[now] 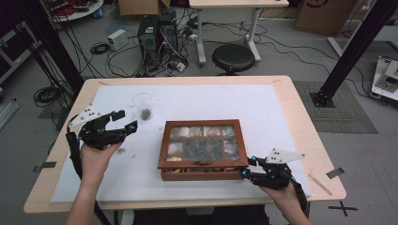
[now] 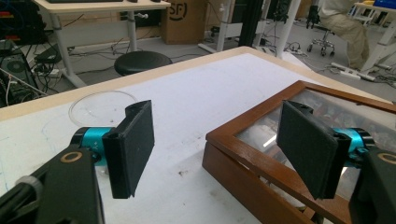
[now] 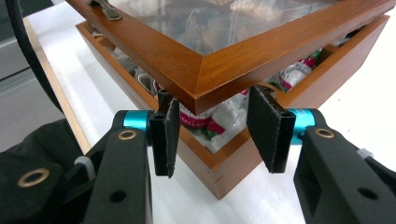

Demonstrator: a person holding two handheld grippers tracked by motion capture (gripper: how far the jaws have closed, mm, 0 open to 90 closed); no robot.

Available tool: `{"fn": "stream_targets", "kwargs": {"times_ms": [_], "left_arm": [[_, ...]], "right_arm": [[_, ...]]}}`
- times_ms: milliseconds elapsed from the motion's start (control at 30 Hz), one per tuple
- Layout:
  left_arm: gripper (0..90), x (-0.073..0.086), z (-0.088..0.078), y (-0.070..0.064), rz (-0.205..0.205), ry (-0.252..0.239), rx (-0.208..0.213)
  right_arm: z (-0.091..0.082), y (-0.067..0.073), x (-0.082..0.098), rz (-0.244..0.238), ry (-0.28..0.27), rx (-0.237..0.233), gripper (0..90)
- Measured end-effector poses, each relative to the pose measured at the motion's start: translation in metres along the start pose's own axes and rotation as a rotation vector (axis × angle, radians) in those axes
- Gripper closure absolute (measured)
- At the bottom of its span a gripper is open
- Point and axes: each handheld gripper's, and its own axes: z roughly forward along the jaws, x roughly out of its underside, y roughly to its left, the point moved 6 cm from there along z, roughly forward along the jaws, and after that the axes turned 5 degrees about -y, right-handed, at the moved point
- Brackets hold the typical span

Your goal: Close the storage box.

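Two claws work at a wooden box (image 1: 202, 165) with a glass lid (image 1: 202, 140), which sits near the middle of the white-covered table (image 1: 281, 108). The right claw (image 1: 249, 168) is at the box's front right corner; in the right gripper view its jaws stand apart on either side of the raised lid corner (image 3: 205, 79), just under it, and whether they touch the wood I cannot tell. The lid is lifted slightly there, with wrapped packets (image 3: 210, 122) visible in the gap. The left claw (image 1: 123, 120) hovers left of the box, released and holding nothing. A clear round dish (image 1: 142, 104) lies behind it.
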Motion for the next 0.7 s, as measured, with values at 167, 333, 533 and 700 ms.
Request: {"fn": "stream_targets", "kwargs": {"times_ms": [167,333,533,700], "left_arm": [[27.7,0.001,0.000,0.000,-0.007,0.003,-0.003],[27.8,0.001,0.000,0.000,-0.001,0.005,-0.002],[27.8,0.002,0.001,-0.001,-0.004,0.005,-0.003],[27.8,0.002,0.002,-0.001,-0.003,0.008,0.000]], "right_arm": [[0.000,0.002,0.004,0.002,0.016,0.005,56.0],[-0.003,0.003,0.005,-0.002,0.018,0.011,56.0],[-0.006,0.004,0.006,-0.004,0.022,0.021,55.7],[-0.006,0.004,0.011,0.003,0.045,0.028,55.4]]}}
